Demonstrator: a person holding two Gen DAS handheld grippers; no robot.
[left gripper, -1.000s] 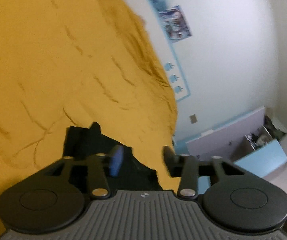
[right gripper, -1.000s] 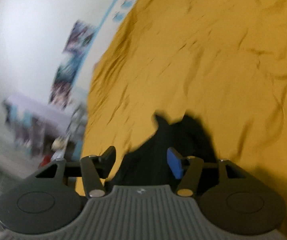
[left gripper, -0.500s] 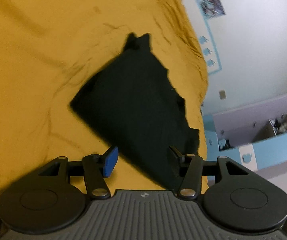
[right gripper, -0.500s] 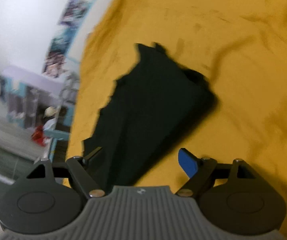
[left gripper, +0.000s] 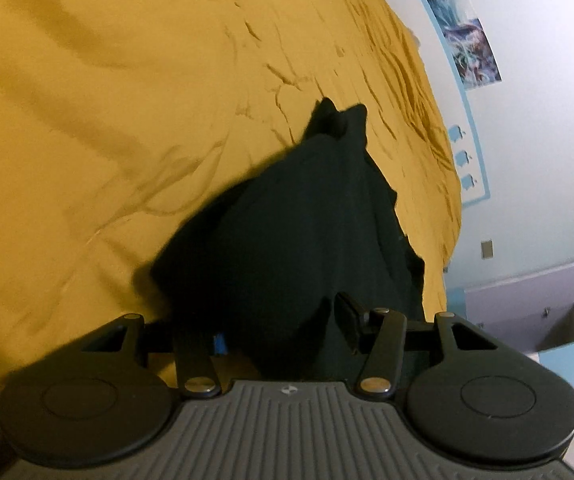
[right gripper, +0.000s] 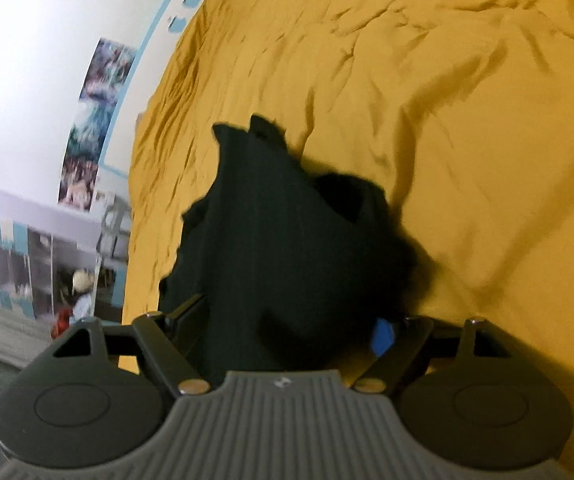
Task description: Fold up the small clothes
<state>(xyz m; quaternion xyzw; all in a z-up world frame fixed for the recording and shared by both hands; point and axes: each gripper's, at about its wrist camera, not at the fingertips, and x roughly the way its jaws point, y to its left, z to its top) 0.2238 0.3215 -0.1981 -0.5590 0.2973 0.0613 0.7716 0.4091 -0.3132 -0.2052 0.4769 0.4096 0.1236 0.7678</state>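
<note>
Garment (left gripper: 299,232), black, is lying bunched on yellow bedsheet (left gripper: 107,120). Left gripper (left gripper: 283,332) is standing spread wide around its near edge, jaws gaping. Right gripper (right gripper: 287,320) is likewise straddling the cloth, jaws apart.

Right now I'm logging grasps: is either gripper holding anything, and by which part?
Neither. The left gripper and right gripper are open, fingers straddling the near edge of the black garment.
</note>
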